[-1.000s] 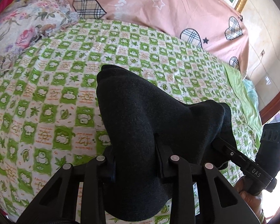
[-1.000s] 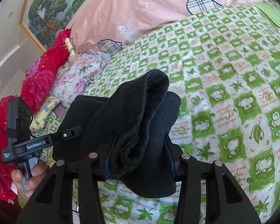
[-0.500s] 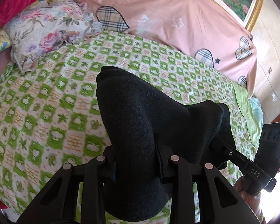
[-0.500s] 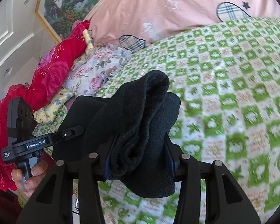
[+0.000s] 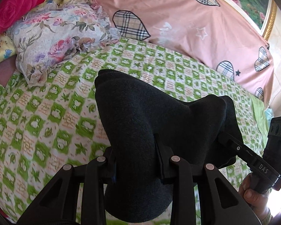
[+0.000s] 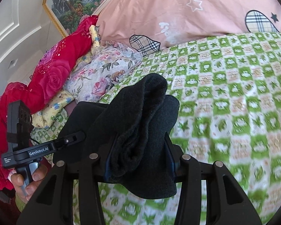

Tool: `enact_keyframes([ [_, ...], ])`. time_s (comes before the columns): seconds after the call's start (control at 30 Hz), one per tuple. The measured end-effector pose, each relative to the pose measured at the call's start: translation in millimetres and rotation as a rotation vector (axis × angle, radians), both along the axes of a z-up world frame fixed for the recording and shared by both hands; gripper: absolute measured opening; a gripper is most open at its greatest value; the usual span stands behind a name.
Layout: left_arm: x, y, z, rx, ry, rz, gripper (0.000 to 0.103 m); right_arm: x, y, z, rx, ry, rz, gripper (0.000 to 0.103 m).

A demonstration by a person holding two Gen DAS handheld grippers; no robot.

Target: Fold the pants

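Pants (image 5: 149, 123) pinched in both tools

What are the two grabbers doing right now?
Left gripper: closed on the dark pants.
Right gripper: closed on the same pants.

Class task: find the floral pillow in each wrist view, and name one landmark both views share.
Left wrist: floral pillow at upper left, beyond the pants.
Right wrist: floral pillow left of centre, just above the pants.
Shared landmark: the pink quilt with plaid hearts, behind the pillow.
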State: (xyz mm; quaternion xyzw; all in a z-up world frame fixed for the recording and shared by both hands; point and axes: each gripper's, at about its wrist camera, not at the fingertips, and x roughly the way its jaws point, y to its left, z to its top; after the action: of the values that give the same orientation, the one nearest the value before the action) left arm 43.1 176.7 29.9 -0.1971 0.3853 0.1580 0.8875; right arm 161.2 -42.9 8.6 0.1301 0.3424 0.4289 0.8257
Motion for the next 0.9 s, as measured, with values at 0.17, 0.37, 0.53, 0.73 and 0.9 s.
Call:
enact_keyframes([
  [0.17,15.9,12.6,-1.7,0.015,0.003,0.016,0.031,16.4,13.1,-0.9,-0.005,-0.006,0.009,0.047],
  [0.37,31.9,21.3,-6.0,0.023,0.007,0.034,0.031,38.0,24.4,-2.0,-0.008,-0.002,0.018,0.047],
  [0.53,41.0,26.0,-12.9,0.035,0.015,0.044,0.031,50.7,31.1,-8.0,-0.019,0.005,0.031,0.047],
  [0.73,46.5,33.7,-26.0,0.023,0.024,0.050,0.031,61.1,38.2,-19.7,-0.046,0.014,0.042,0.047],
  [0.9,48.4,38.6,-34.3,0.013,0.026,0.048,0.032,64.9,40.1,-25.7,-0.059,0.015,0.043,0.048],
])
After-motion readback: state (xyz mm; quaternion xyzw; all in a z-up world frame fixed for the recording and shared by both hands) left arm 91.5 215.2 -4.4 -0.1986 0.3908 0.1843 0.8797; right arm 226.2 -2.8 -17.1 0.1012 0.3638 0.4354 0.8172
